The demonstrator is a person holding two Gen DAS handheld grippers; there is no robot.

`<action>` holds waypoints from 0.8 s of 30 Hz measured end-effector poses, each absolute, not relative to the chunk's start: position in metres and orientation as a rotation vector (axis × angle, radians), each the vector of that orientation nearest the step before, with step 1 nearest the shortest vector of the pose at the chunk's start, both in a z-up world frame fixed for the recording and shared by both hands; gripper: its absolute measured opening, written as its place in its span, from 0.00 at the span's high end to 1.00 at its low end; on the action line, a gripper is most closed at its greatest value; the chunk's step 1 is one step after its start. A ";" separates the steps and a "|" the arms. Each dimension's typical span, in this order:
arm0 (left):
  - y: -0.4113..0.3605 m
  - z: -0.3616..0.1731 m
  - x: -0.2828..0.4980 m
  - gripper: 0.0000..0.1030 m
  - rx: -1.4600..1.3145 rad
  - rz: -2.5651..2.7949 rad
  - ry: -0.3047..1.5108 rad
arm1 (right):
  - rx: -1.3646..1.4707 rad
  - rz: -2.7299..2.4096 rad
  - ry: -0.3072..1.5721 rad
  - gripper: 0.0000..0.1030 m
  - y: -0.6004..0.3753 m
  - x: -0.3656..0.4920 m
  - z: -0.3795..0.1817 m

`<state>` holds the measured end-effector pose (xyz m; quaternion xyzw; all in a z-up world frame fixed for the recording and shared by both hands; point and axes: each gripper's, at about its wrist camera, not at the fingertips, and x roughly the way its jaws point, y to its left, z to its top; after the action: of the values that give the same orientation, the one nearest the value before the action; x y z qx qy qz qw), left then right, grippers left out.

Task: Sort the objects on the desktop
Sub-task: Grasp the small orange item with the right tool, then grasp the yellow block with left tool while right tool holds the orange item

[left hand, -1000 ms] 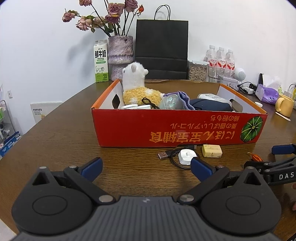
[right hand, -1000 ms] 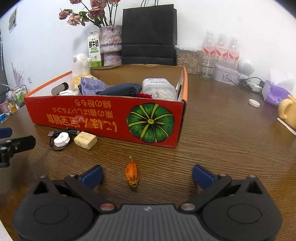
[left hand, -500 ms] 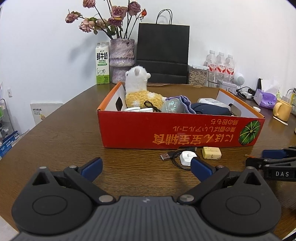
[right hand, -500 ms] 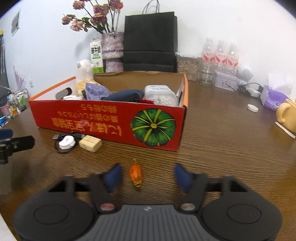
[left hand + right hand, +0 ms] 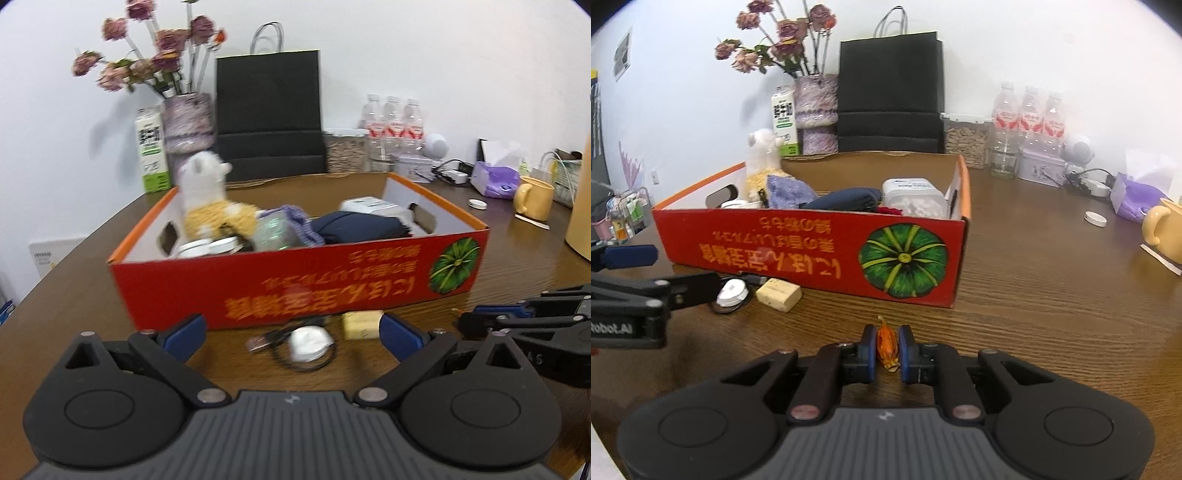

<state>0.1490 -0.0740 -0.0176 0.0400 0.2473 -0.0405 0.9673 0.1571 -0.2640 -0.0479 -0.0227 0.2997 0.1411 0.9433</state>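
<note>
My right gripper (image 5: 887, 349) is shut on a small orange dried fruit (image 5: 886, 345) low over the brown table, in front of the red cardboard box (image 5: 812, 251). My left gripper (image 5: 291, 332) is open and empty, just short of a white charger with a black cable (image 5: 308, 343) and a yellow block (image 5: 360, 325), which lie in front of the box (image 5: 332, 291). The box holds a plush alpaca (image 5: 207, 199), a dark pouch (image 5: 362, 229), a purple cloth and a white container (image 5: 912, 195). The right gripper also shows at the right of the left wrist view (image 5: 480, 319).
Behind the box stand a black paper bag (image 5: 890, 92), a flower vase (image 5: 814, 114), a milk carton (image 5: 785, 122), water bottles (image 5: 1028, 122) and a jar. At the right are a yellow mug (image 5: 1163, 229), a purple tissue pack and a white cap (image 5: 1095, 218).
My right gripper has closed on the orange dried fruit, from wide open a second ago. My left gripper has moved closer to the charger and yellow block, still open.
</note>
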 end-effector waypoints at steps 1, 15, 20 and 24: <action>-0.078 -0.018 0.152 0.07 0.087 -0.087 0.502 | -0.040 0.281 0.612 0.89 -0.267 0.158 -0.048; -0.116 -0.036 0.191 0.56 0.098 -0.160 0.615 | 0.023 0.261 0.596 0.89 -0.290 0.162 -0.047; -0.119 -0.039 0.193 0.70 0.105 -0.175 0.632 | 0.033 0.270 0.589 0.89 -0.291 0.164 -0.045; -0.119 -0.039 0.192 0.70 0.105 -0.174 0.632 | 0.035 0.276 0.582 0.89 -0.291 0.162 -0.044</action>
<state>0.1924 -0.1193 -0.0393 0.0513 0.3102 -0.0854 0.9454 0.1620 -0.2911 -0.0441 0.0170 0.2859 0.1357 0.9484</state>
